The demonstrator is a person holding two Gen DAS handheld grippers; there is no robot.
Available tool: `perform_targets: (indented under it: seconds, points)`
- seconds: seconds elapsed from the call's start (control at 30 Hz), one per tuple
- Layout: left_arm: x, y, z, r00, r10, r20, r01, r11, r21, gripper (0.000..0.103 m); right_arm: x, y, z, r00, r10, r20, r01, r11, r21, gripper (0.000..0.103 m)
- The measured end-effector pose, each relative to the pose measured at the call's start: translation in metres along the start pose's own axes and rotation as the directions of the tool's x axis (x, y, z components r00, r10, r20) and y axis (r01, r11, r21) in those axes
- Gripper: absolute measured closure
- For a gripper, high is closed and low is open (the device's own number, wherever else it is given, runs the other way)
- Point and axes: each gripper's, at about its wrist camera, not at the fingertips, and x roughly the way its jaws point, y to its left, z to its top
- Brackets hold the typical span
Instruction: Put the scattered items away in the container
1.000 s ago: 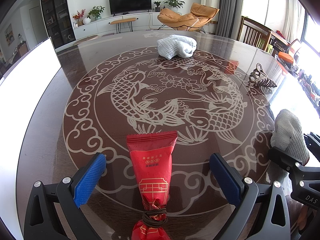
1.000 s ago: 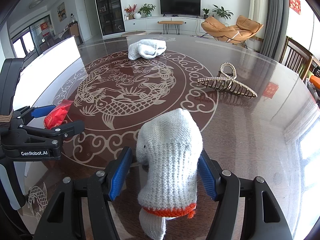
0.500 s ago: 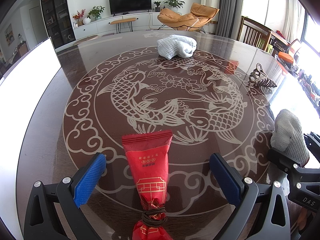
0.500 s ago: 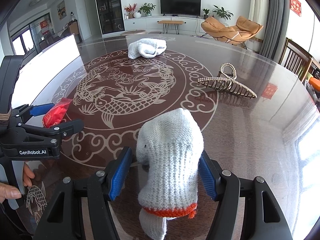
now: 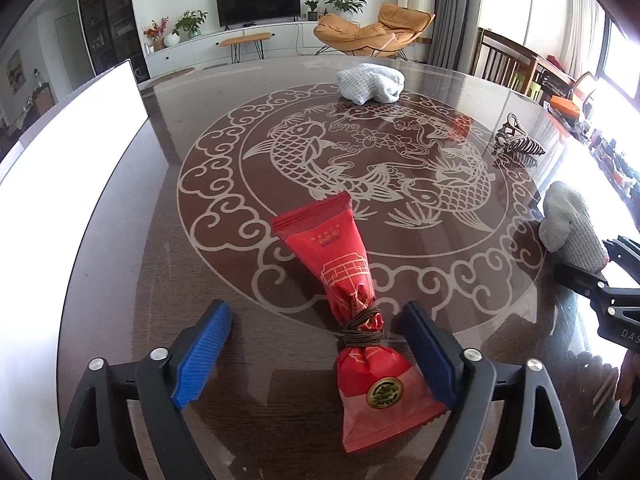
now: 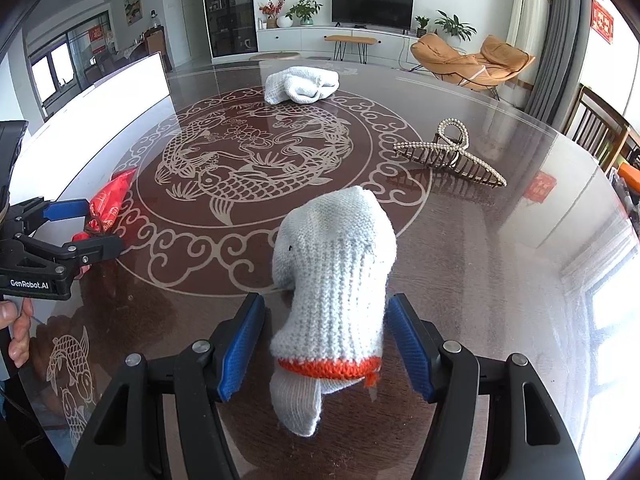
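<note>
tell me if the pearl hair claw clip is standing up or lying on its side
Lying on its side: the pearl-studded gold hair claw clip rests flat on the glossy dark table, teeth row along the surface, loop handles raised.

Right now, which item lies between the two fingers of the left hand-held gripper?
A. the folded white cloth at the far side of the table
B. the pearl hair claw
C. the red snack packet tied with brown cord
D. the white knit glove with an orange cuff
C: in the left wrist view, the red snack packet lies between the blue fingers of the closing left hand-held gripper.
</note>
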Motion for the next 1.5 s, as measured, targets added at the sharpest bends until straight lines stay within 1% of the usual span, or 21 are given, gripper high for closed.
perform_targets:
  seconds: [0.03, 0.07, 0.1, 0.2, 0.3, 0.43, 0.53, 0.6, 0.67, 0.77, 0.87, 0.97, 1.1, 1.23, 1.27, 1.33, 1.37, 1.4, 1.43, 1.47, 1.5]
  points:
    - [-0.003, 0.003, 0.001, 1.000, -0.003, 0.008, 0.003, 1.000, -0.007, 0.061, -0.003, -0.001, -0.002, 1.000, 0.007, 0.011, -0.007, 1.000, 0.006, 0.056]
    - [-0.004, 0.006, 0.004, 1.000, -0.025, 0.003, 0.025, 0.999, -0.022, 0.081, -0.006, -0.001, -0.004, 1.000, 0.013, 0.016, -0.013, 1.000, 0.009, 0.067]
    - [-0.004, 0.010, 0.005, 0.998, -0.060, 0.001, 0.060, 0.997, -0.044, 0.081, -0.010, -0.001, -0.006, 0.999, 0.025, 0.022, -0.025, 1.000, 0.015, 0.068]
    - [-0.015, 0.007, 0.002, 0.996, -0.087, 0.011, 0.088, 0.995, -0.038, 0.081, -0.026, -0.003, -0.007, 0.998, 0.053, 0.044, -0.056, 0.997, 0.059, 0.068]
    - [-0.033, 0.001, -0.002, 0.990, -0.143, 0.021, 0.144, 0.988, -0.063, 0.081, -0.048, -0.005, -0.004, 0.991, 0.105, 0.077, -0.113, 0.987, 0.116, 0.068]
    - [-0.039, 0.005, -0.014, 0.972, -0.237, 0.001, 0.234, 0.960, -0.152, 0.081, -0.046, -0.001, -0.001, 0.985, 0.168, 0.041, -0.172, 0.970, 0.173, 0.068]
    - [-0.058, 0.021, -0.018, 0.962, -0.274, 0.012, 0.271, 0.942, -0.198, 0.081, -0.043, 0.020, 0.005, 0.974, 0.224, 0.021, -0.225, 0.960, 0.167, 0.068]
    - [-0.081, 0.043, -0.012, 0.961, -0.273, 0.046, 0.276, 0.936, -0.216, 0.081, -0.043, 0.044, 0.023, 0.963, 0.268, 0.019, -0.269, 0.955, 0.123, 0.068]
    - [-0.107, 0.075, 0.000, 0.966, -0.244, 0.085, 0.257, 0.939, -0.229, 0.081, -0.046, 0.073, 0.051, 0.950, 0.312, 0.029, -0.313, 0.948, 0.061, 0.068]
    - [-0.139, 0.134, 0.024, 0.979, -0.161, 0.126, 0.188, 0.948, -0.255, 0.081, -0.049, 0.128, 0.108, 0.921, 0.385, 0.052, -0.383, 0.923, -0.043, 0.068]
    - [-0.152, 0.197, 0.056, 0.991, -0.026, 0.135, 0.061, 0.964, -0.260, 0.081, -0.048, 0.191, 0.167, 0.885, 0.460, 0.067, -0.448, 0.883, -0.141, 0.068]
    - [-0.143, 0.261, 0.090, 0.990, 0.080, 0.113, -0.045, 0.959, -0.280, 0.081, -0.038, 0.255, 0.223, 0.863, 0.500, 0.074, -0.472, 0.849, -0.235, 0.068]
    - [-0.100, 0.329, 0.121, 0.992, 0.118, 0.050, -0.094, 0.937, -0.337, 0.081, 0.000, 0.331, 0.284, 0.874, 0.483, 0.052, -0.444, 0.837, -0.319, 0.068]
    - [-0.051, 0.363, 0.127, 0.993, 0.115, -0.023, -0.115, 0.921, -0.372, 0.080, 0.054, 0.383, 0.319, 0.900, 0.437, 0.009, -0.405, 0.842, -0.355, 0.067]
    - [-0.038, 0.368, 0.127, 0.994, 0.096, -0.049, -0.108, 0.916, -0.387, 0.079, 0.070, 0.391, 0.324, 0.904, 0.429, -0.006, -0.403, 0.845, -0.352, 0.064]
    - [-0.015, 0.377, 0.122, 0.992, 0.071, -0.101, -0.108, 0.901, -0.421, 0.075, 0.101, 0.402, 0.330, 0.899, 0.433, -0.061, -0.429, 0.846, -0.315, 0.063]
    - [-0.006, 0.379, 0.118, 0.990, 0.063, -0.124, -0.111, 0.894, -0.434, 0.060, 0.115, 0.405, 0.331, 0.894, 0.439, -0.091, -0.446, 0.847, -0.289, 0.059]
    - [0.000, 0.380, 0.114, 0.988, 0.065, -0.140, -0.121, 0.888, -0.444, 0.035, 0.127, 0.406, 0.332, 0.886, 0.447, -0.122, -0.464, 0.847, -0.259, 0.056]
    - [0.002, 0.379, 0.109, 0.986, 0.078, -0.147, -0.137, 0.883, -0.449, 0.024, 0.136, 0.405, 0.332, 0.875, 0.461, -0.148, -0.484, 0.843, -0.234, 0.047]
    - [0.002, 0.377, 0.106, 0.986, 0.091, -0.142, -0.147, 0.882, -0.448, 0.018, 0.140, 0.404, 0.331, 0.868, 0.471, -0.155, -0.496, 0.841, -0.218, 0.042]
    - [-0.001, 0.374, 0.103, 0.986, 0.098, -0.135, -0.149, 0.883, -0.444, 0.018, 0.139, 0.403, 0.330, 0.866, 0.479, -0.142, -0.499, 0.840, -0.212, 0.041]
